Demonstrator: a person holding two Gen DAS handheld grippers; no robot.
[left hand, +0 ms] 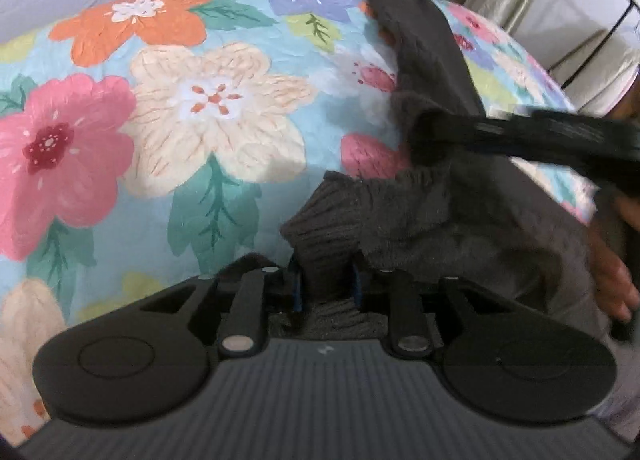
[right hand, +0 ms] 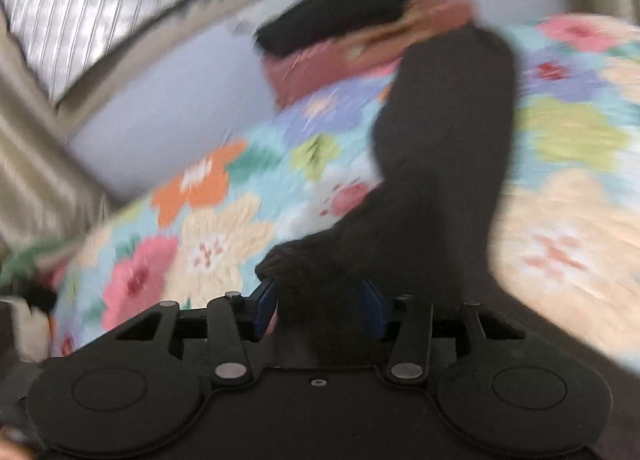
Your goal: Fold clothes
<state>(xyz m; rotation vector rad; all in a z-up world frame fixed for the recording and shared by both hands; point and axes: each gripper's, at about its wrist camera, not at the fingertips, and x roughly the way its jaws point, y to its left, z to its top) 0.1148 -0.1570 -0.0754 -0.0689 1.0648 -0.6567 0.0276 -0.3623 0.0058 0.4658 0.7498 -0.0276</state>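
Both my claws grip one dark knit garment point(left hand: 424, 204) over the flowered bed point(left hand: 168, 108). Left claw point(left hand: 326, 280): narrow, pinching the ribbed hem. Right claw point(right hand: 320, 300): about half open, fabric bunched between its pads.

Risk: the thick knit could slip from the looser right grip and bunch up.

The garment's long axis runs from me toward the bed's far edge.

Both wrist cameras look down closely over the floral bedspread point(left hand: 208, 108)
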